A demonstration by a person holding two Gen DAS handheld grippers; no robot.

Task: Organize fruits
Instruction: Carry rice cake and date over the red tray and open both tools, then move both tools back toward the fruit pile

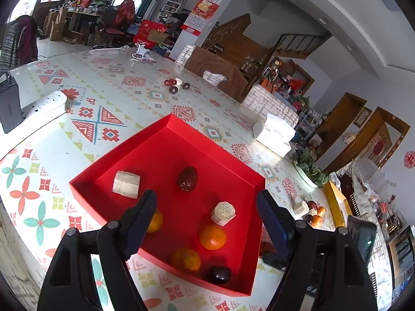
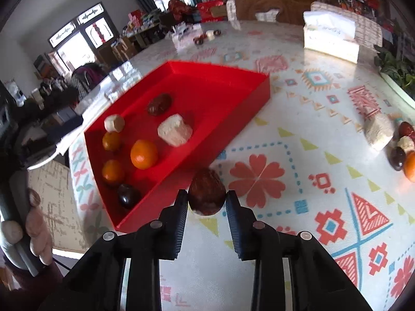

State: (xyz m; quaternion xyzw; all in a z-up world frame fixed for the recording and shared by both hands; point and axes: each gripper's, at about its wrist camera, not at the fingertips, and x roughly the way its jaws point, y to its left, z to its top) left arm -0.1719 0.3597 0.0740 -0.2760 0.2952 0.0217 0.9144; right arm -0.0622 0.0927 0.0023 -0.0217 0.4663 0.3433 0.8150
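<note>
A red tray [image 1: 233, 171] [image 2: 249, 103] on the patterned table holds three oranges [image 1: 212, 236] [image 2: 144, 154], a wrinkled red date [image 1: 187, 178] [image 2: 159, 104], two pale cane pieces [image 1: 126, 184] [image 2: 175, 129] and a dark chestnut-like fruit [image 1: 220, 274] [image 2: 128, 196]. My left gripper [image 1: 207, 215] is open and empty, hovering above the tray's near part. My right gripper [image 2: 206, 199] is shut on a red-brown date [image 2: 206, 191], held above the table just right of the tray's near corner.
Loose fruits lie in a pile [image 2: 400, 150] [image 1: 311, 213] right of the tray, and another small group [image 1: 176, 84] at the far side. A tissue box [image 2: 330, 35], a dish of greens [image 1: 310, 172], a power strip [image 1: 49, 102] and a yellow box [image 1: 337, 204] stand around.
</note>
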